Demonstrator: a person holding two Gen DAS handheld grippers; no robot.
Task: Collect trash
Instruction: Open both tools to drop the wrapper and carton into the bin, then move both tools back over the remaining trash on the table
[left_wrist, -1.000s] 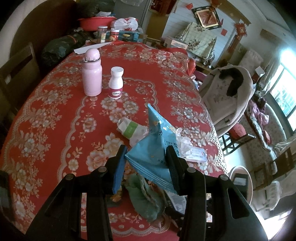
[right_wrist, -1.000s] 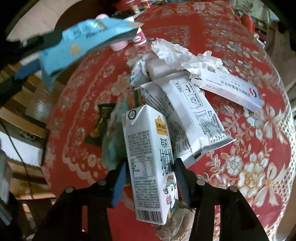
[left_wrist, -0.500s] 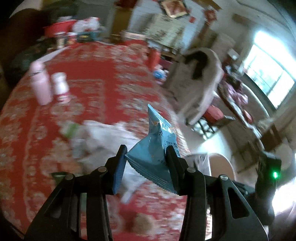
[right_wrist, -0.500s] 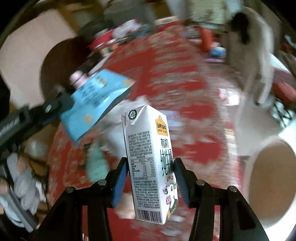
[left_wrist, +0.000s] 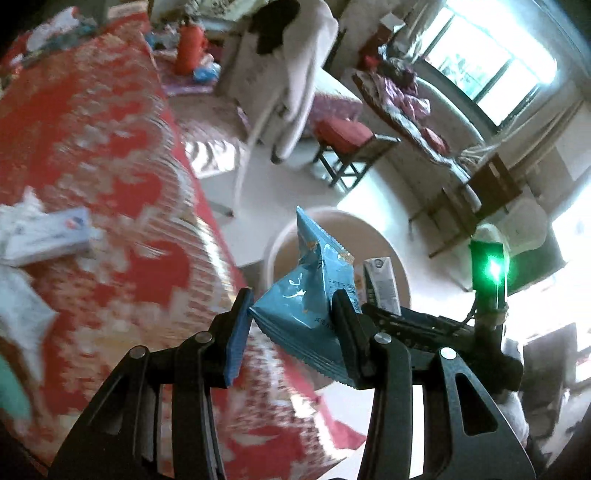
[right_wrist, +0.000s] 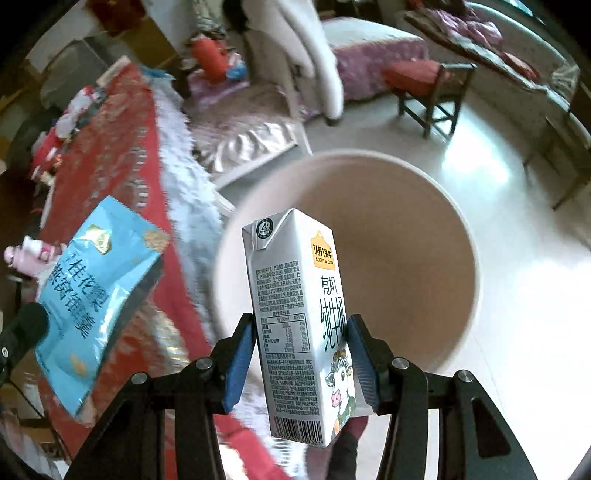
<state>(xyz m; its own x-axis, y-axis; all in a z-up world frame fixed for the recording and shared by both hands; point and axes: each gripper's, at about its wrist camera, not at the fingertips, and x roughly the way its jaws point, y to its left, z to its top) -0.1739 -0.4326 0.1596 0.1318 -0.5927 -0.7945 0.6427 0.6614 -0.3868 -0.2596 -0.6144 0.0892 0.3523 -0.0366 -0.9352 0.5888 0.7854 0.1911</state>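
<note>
Your left gripper (left_wrist: 291, 325) is clenched on a crinkled light-blue foil snack bag (left_wrist: 314, 295), and your right gripper (right_wrist: 301, 354) grips a tall white paper milk carton (right_wrist: 301, 325) by its sides. Both pieces are off the table and in the air: the carton hangs over the mouth of the round beige plastic bin (right_wrist: 458, 229) on the floor, and the bag sits just left of it, near the edge of the red floral tablecloth (left_wrist: 92, 129).

Judging by this, you are midway: two items are lifted but not yet dropped, and a white flat box with blue print (left_wrist: 48, 236) and some crumpled white wrappers (left_wrist: 18, 306) remain on the cloth at far left.

The tabletop is badly smeared, so you cannot count what else lies there. The bin's bottom shows nothing clearly.
</note>
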